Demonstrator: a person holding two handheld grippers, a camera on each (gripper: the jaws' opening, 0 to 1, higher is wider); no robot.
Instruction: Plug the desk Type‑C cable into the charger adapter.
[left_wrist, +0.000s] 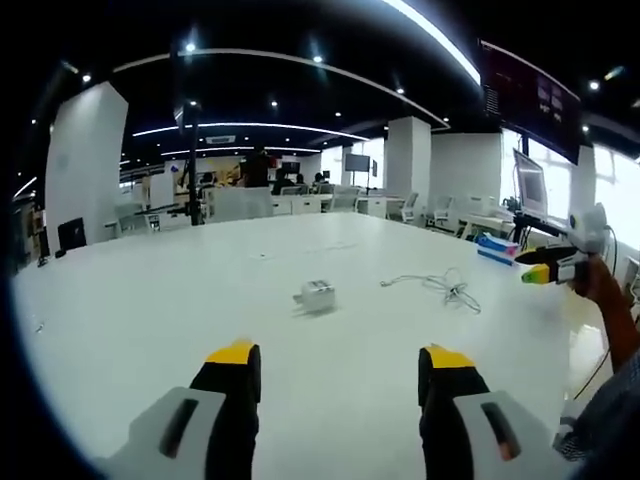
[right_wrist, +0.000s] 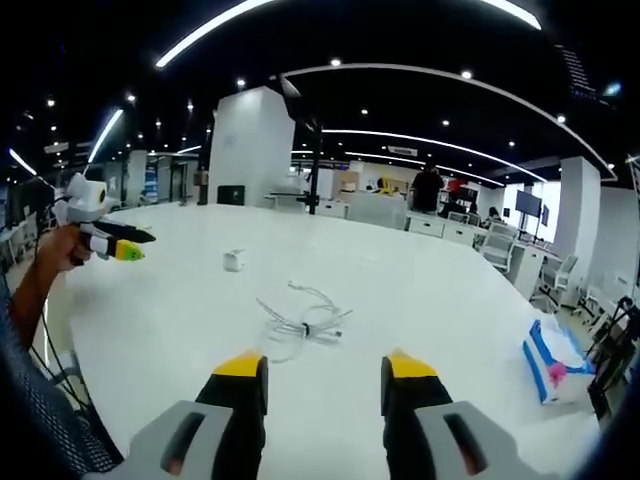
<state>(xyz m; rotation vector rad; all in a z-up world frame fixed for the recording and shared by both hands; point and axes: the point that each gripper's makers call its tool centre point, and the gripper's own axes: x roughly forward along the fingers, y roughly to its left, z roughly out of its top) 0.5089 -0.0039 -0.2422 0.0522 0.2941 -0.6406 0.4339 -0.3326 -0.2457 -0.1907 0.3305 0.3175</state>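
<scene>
Type-C cable lies coiled on white table, well apart from charger adapter. Left tongs and right tongs spread, holding nothing.

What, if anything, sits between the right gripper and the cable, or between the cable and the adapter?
Nothing visible. The right gripper is open above bare table, with the cable just ahead of it. Between the cable and the adapter there is bare table too; the left gripper view agrees.

A white table bears a charger adapter, coiled cable and blue-white packet.
</scene>
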